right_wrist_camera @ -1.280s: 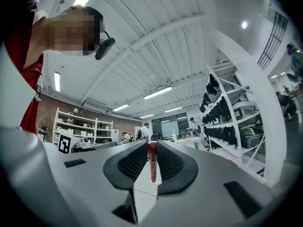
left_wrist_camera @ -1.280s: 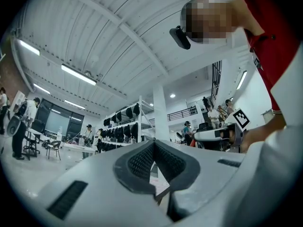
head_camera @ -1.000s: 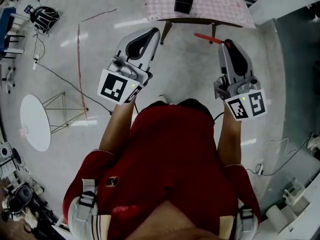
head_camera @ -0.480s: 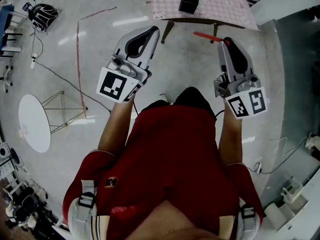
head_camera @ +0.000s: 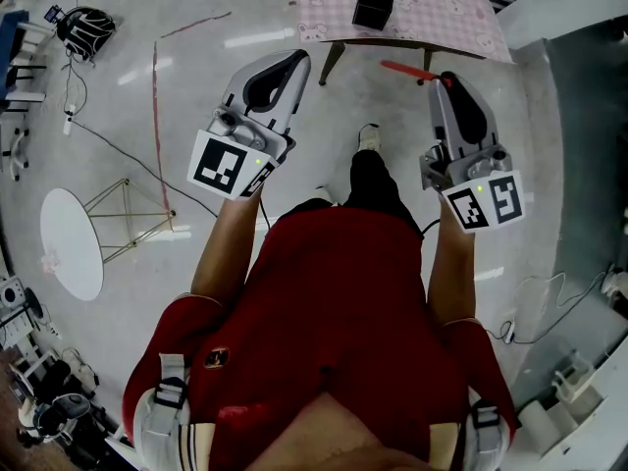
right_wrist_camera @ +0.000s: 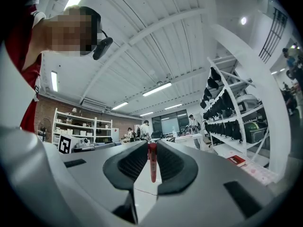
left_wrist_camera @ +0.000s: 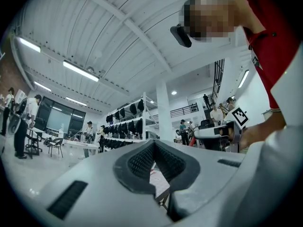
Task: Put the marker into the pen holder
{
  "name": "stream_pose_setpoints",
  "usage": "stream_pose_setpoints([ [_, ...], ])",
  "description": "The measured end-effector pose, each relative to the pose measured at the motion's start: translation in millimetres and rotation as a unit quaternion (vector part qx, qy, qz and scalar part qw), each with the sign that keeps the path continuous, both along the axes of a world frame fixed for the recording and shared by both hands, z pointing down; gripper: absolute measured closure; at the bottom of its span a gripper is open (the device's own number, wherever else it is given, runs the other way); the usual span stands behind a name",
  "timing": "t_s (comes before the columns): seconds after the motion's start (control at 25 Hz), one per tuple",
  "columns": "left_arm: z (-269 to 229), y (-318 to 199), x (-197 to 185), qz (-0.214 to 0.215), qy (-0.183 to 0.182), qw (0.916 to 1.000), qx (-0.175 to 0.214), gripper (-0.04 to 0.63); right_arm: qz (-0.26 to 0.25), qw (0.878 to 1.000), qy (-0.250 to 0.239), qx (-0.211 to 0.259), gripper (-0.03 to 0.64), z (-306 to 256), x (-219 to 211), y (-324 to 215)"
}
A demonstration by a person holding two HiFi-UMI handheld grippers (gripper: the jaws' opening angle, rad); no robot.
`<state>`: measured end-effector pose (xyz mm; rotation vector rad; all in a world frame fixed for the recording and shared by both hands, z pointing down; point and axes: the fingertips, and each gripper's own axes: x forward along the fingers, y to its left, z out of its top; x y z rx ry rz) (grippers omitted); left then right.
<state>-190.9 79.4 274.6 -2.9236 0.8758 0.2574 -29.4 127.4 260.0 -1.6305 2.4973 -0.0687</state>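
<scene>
Large workshop hall, ribbed white ceiling [left_wrist_camera: 109, 37], strip lights [left_wrist_camera: 80, 71], storage racks [right_wrist_camera: 222, 108], cables [head_camera: 116, 152] across the floor [head_camera: 118, 57]

Table [head_camera: 442, 13] ahead of you, pen holder [head_camera: 373, 5] on it, toward near-left corner. Your left gripper [head_camera: 297, 60] short of table's near edge, just left of table leg [head_camera: 329, 63]. Your right gripper [head_camera: 444, 81] well right of it, marker [head_camera: 404, 71] between its jaws, sticking out leftward. Your foot [head_camera: 367, 137] on floor between grippers.

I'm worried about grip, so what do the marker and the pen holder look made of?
The marker looks like smooth red plastic, with a slight sheen. The pen holder is a dull black box; plastic or metal, too small to tell.
</scene>
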Motion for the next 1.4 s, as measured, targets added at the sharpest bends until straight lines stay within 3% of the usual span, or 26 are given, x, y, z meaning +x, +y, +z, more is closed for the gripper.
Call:
stream_pose_setpoints([
  [0.68,-1.8,-99.0,66.6,-0.02,-0.021,0.9995,-0.009,0.589,-0.012,1.0,0.003,0.001,0.56,-4.8,70.2,-101.7],
  [1.4,29.6,-201.6,148.8,-0.071,-0.046,0.9957,-0.039,0.589,-0.092,0.995,0.009,-0.029,0.56,27.0,133.6,-223.7],
])
